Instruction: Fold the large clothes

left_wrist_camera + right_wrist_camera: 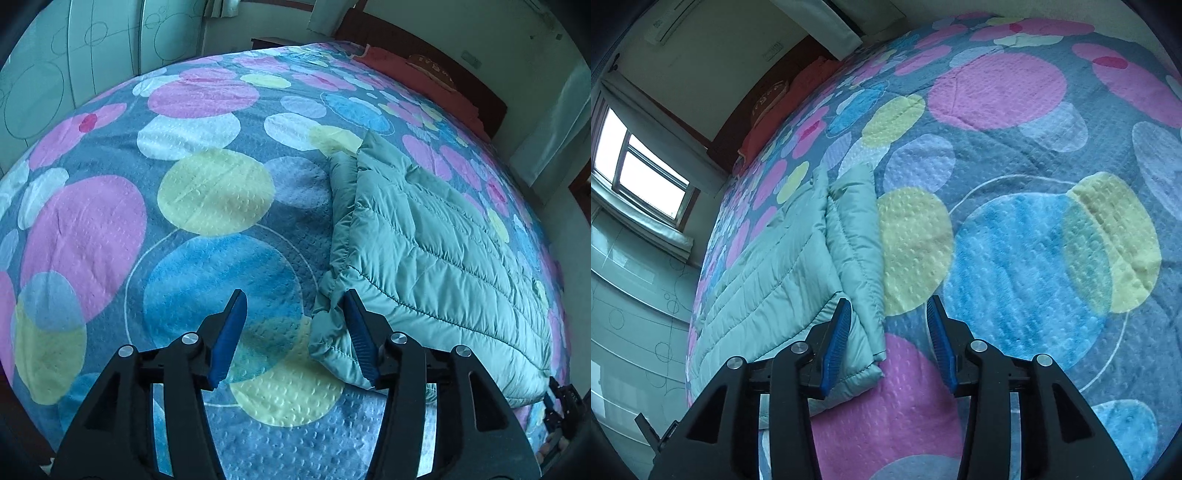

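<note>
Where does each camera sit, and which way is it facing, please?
Left wrist view: sits on the left tool, looking down across the bed; its open fingers show, the folded green jacket to their right.
Right wrist view: sits on the right tool, looking down at the bedspread; its open fingers show, the jacket to their left.
Shared: the jacket, the bedspread, the headboard.

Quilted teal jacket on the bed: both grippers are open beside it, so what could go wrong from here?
1. The puffy quilted teal jacket may spring open along its folded edge.
2. The left hand-held gripper has one finger against the corner and could drag it.
3. The right hand-held gripper straddles the other corner; same snag risk.
</note>
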Available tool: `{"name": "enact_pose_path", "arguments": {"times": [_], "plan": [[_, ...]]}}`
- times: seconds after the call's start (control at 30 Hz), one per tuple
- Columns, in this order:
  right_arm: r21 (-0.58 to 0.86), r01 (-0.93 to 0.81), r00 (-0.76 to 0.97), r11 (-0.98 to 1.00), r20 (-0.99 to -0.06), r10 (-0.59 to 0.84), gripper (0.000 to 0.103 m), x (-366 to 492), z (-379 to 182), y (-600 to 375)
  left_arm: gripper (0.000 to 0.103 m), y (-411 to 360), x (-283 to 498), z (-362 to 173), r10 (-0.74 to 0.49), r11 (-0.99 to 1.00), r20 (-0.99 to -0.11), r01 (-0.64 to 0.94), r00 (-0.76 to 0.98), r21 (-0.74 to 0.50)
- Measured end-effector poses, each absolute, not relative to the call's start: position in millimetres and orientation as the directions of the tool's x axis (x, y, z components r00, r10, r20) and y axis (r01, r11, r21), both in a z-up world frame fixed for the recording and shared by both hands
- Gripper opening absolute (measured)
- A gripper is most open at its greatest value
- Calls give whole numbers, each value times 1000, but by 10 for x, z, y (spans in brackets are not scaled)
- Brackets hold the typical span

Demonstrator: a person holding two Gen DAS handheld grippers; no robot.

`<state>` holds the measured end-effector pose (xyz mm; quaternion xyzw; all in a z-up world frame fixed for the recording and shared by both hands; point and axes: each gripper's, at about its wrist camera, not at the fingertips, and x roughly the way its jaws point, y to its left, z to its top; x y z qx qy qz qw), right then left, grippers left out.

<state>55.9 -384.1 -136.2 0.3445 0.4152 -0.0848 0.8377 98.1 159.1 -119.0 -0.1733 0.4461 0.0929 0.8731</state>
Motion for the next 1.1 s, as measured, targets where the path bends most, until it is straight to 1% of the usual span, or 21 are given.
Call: {"name": "enact_pose_path", "arguments": {"times": [0.17,0.23,0.37,0.63,0.83,0.97,1.1], "plan": [[357,455,611,816,-791,5,43,570,-1204,-3878,54,1509,1001,-1055,111,951,-788,-296,606,-94],[308,448,609,839,-792,-34,43,596,-1124,-3835,54,1492,1013,-978,118,954,-777,-288,619,-84],[239,393,625,888,-778,-67,43,693,-969,-3608,54,1422,1077,-858,98,961,-764,-260,638,-94],[247,242,653,938,-757,30,43,1025,-807,-2956,54,1207,1266,-870,69,974,-767,-211,638,-87],[230,122,647,965,-756,98,42,1263,-802,-2389,54,1101,1385,-958,74,980,-775,-190,628,-60],[224,57,634,973,-761,138,42,1398,-822,-2066,54,1025,1456,-999,98,985,-769,-171,632,-15],[204,-7,623,979,-764,164,42,1523,-827,-1757,54,960,1553,-984,78,989,-768,-146,636,-21]]}}
